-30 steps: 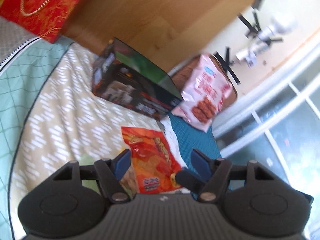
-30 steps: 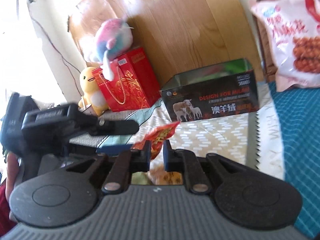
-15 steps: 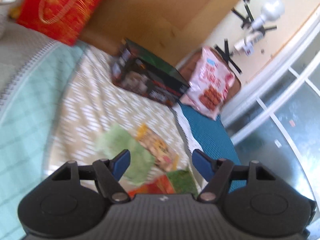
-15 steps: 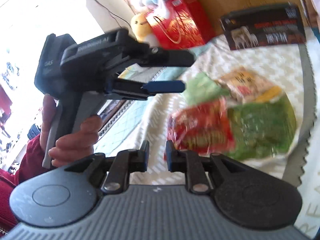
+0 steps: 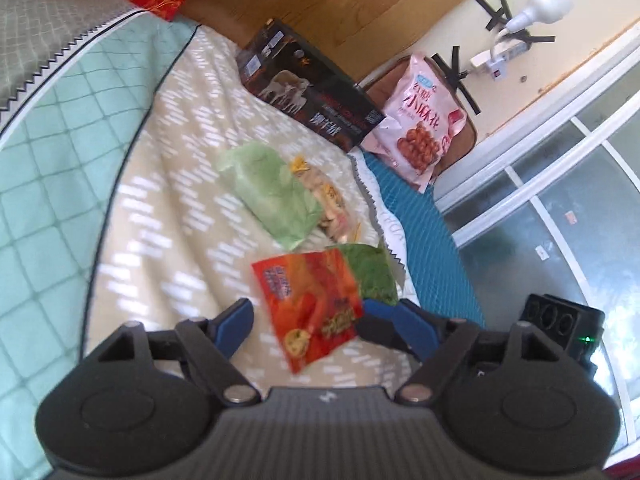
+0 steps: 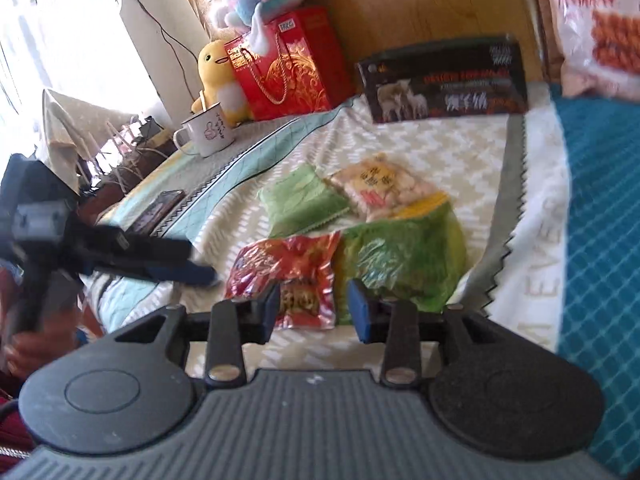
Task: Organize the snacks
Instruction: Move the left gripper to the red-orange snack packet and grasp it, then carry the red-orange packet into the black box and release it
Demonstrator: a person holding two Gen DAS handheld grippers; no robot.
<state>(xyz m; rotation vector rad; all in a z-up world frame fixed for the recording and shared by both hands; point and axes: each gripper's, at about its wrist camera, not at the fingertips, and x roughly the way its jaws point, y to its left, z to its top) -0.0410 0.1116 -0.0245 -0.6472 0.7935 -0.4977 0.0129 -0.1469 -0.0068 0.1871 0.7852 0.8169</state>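
Hovering low over the bed [image 5: 132,216], both grippers stand released above a loose cluster of snack packets on its patterned cover. Nearest, the left gripper [image 5: 306,312] has just been opening its jaws and now spreads them wide to either side of the red snack packet [image 5: 308,304], which lies flat on the cover with neither blue pad pressing on it. The right gripper [image 6: 314,306] has likewise just been parting its jaws; they stand moderately open, with the lower edge of the red snack packet [image 6: 286,276] showing between them and again no pad squeezing it, so the packet looks set down where it lies rather than carried. Beside it, touching or overlapping its edge, sits the dark green packet [image 6: 404,256], and just beyond that the pale green packet [image 6: 302,204] and the clear bag of yellowish snacks [image 6: 378,186] lie partly overlapped. Gathering them side by side in one patch seems to be the point of the sorting, keeping them grouped and easy to reach. Further back a dark printed box [image 6: 444,80] lies on its long side against the wooden headboard [image 5: 340,4], with a large pink snack bag [image 5: 420,120] leaning at its end. Well apart from the cluster, at the bed's far corner, are a red gift bag [image 6: 284,60], a yellow duck toy [image 6: 218,76] and a white mug [image 6: 208,132].
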